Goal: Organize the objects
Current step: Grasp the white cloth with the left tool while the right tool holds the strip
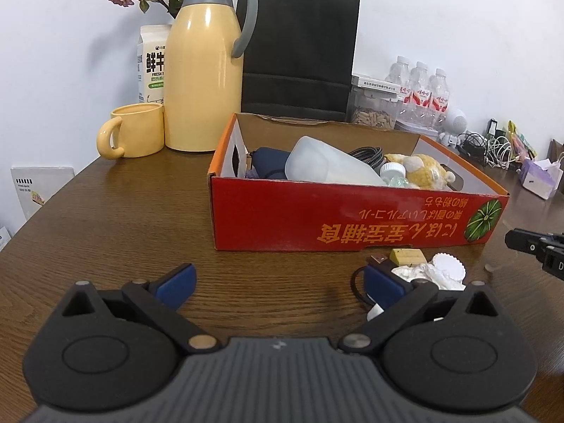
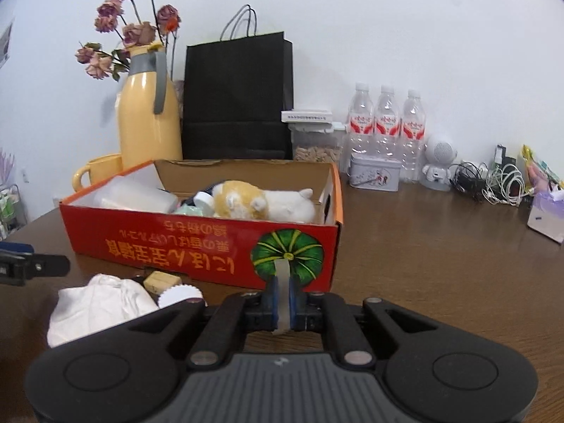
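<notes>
A red cardboard box [image 1: 352,218] [image 2: 197,243] stands on the brown table. It holds a plush toy [image 2: 261,204], a frosted plastic container [image 1: 328,165], a dark pouch and a cable. In front of the box lie a crumpled white cloth [image 2: 95,303], a small tan block [image 1: 407,256] and a scalloped white paper cup [image 1: 447,266]. My left gripper [image 1: 278,287] is open and empty, low over the table, with the small pile by its right finger. My right gripper [image 2: 282,299] is shut on a thin grey-white strip [image 2: 281,292] close to the box front.
A yellow thermos [image 1: 202,70], yellow mug [image 1: 134,130], milk carton [image 1: 151,67] and black paper bag [image 1: 299,53] stand behind the box. Three water bottles [image 2: 386,130], a tin [image 2: 375,172], a small white robot figure [image 2: 439,162] and tangled cables [image 2: 493,183] line the back right.
</notes>
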`<state>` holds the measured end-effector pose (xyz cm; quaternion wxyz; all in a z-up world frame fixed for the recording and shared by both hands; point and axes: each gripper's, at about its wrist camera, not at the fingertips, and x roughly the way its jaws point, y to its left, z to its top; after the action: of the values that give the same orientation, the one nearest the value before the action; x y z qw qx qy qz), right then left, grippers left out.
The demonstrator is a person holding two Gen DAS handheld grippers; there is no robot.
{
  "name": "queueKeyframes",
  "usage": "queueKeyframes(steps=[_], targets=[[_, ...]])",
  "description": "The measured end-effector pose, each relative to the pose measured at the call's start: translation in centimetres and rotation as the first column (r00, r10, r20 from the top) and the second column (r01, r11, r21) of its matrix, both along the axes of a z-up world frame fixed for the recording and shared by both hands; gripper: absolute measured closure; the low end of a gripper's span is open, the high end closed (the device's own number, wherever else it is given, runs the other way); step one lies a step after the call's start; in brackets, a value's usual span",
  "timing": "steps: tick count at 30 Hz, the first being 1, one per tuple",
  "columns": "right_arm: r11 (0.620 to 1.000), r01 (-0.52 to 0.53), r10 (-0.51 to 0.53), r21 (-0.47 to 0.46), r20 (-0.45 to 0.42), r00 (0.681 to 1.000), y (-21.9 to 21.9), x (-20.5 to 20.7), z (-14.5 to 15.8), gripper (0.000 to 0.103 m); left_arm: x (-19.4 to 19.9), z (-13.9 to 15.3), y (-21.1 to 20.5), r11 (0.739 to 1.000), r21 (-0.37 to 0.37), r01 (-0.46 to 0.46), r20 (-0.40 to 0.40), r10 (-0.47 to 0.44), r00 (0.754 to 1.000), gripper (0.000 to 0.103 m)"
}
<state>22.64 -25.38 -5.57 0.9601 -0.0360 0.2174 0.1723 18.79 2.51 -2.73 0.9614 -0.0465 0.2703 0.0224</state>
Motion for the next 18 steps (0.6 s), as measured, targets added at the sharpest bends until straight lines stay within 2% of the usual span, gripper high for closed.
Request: queueKeyframes(steps=[11, 15, 18], targets=[[1.000, -0.002, 0.001, 0.025, 0.041, 0.999, -0.2, -0.6, 0.5, 0.098, -0.3, 0.0, -1.4, 0.999, 0.014, 0.047, 0.017, -0.047, 0.999, 0.000], [0.999, -0.005, 0.004, 0.038, 0.046, 0.999, -0.5, -0.7, 0.5, 0.098, -0.6, 0.4, -3.6, 0.989, 0.061, 0.137, 0.030, -0.139, 0.990, 0.000], [0.999, -0.011, 0.008, 0.051, 0.050, 0.999, -0.7, -0.8, 0.7, 0.098, -0.5, 0.3, -5.9, 0.970, 0.095, 0.225, 0.003, -0.226, 0.974, 0.000]])
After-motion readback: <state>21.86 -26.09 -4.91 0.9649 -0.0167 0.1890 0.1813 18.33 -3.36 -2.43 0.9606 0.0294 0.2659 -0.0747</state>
